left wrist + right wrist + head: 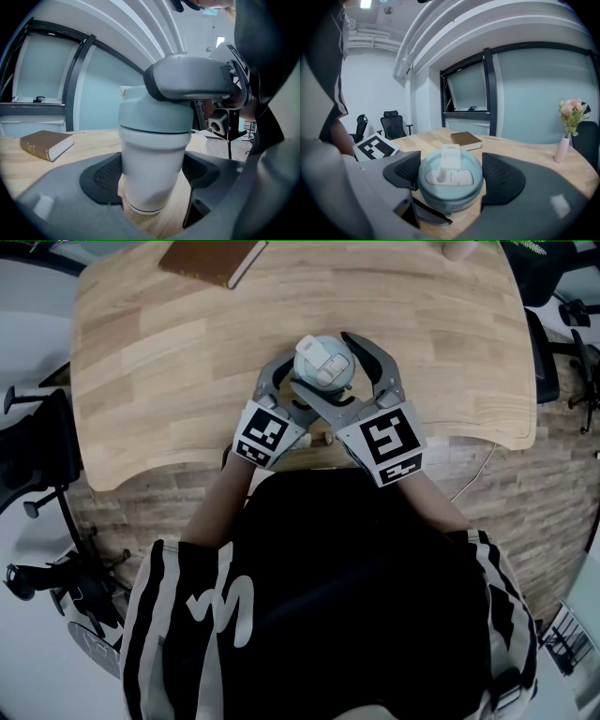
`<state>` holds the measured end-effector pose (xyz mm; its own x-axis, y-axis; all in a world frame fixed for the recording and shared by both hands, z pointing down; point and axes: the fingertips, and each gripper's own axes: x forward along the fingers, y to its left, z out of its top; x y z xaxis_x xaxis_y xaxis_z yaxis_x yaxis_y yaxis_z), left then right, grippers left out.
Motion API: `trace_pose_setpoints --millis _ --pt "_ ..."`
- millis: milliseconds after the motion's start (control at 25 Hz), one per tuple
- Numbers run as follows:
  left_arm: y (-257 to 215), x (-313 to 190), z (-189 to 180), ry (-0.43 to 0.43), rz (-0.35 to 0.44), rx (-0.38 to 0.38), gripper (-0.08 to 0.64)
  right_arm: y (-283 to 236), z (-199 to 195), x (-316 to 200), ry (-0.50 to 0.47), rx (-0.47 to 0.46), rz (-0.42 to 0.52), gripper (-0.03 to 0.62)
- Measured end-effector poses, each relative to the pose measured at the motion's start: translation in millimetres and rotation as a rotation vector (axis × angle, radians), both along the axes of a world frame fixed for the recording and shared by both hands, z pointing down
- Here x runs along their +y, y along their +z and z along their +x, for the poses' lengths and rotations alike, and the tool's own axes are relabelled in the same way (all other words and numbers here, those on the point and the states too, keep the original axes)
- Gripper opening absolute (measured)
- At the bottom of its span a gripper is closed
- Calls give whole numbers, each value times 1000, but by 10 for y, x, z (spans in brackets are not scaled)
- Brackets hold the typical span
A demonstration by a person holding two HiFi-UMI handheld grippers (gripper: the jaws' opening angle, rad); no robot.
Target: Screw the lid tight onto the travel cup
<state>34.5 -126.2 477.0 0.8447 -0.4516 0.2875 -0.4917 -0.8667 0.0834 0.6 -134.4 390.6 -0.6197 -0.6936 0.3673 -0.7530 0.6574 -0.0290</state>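
A pale travel cup (pixel 151 173) stands upright near the front edge of the wooden table (pixel 141 381), with a light-blue flip lid (pixel 323 365) on top. My left gripper (pixel 152 180) is shut on the cup's white body, its pads (pixel 105 176) pressing low on both sides. From the other side my right gripper (pixel 450 180) is shut on the lid (pixel 450 180), one pad at each side of the rim. In the left gripper view the right gripper's grey finger (pixel 187 82) wraps the lid (pixel 150 115) from above. The two grippers cross in front of the person's body.
A brown book (pixel 211 259) lies at the table's far side, also seen as the book (pixel 466 139) behind the cup. A slim vase with pink flowers (pixel 563 140) stands at the far right. Office chairs (pixel 391 124) stand beyond the table.
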Motion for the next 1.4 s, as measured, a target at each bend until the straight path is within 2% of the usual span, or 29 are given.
trace_pose_setpoints --millis 280,480,560,680,760,880,1000,1160,1320,1400 --pt "-2 -1 -7 -1 5 5 404 1 21 -10 77 -4 -4 407" --pt "-4 -2 -10 5 -1 8 405 -15 2 2 44 -9 15 407" --pt "-1 -3 -12 7 -2 7 405 -116 -31 30 -32 -59 46 416" --pt "1 -2 -12 8 1 7 405 -392 -99 99 -210 -196 61 455" --pt "2 -1 -2 9 2 9 405 -487 -81 156 -354 -215 62 457" --pt "7 3 -2 11 1 10 405 -396 -55 231 -565 -94 85 460" --pt "9 14 -9 12 -4 6 405 -153 -87 262 -701 17 50 465" --pt "-1 10 6 12 -2 2 405 40 -107 207 -723 66 25 465" --pt "-12 6 12 10 1 7 405 13 -114 225 -718 37 45 425" --pt "-11 5 13 9 1 6 405 3 -107 216 -690 24 53 425"
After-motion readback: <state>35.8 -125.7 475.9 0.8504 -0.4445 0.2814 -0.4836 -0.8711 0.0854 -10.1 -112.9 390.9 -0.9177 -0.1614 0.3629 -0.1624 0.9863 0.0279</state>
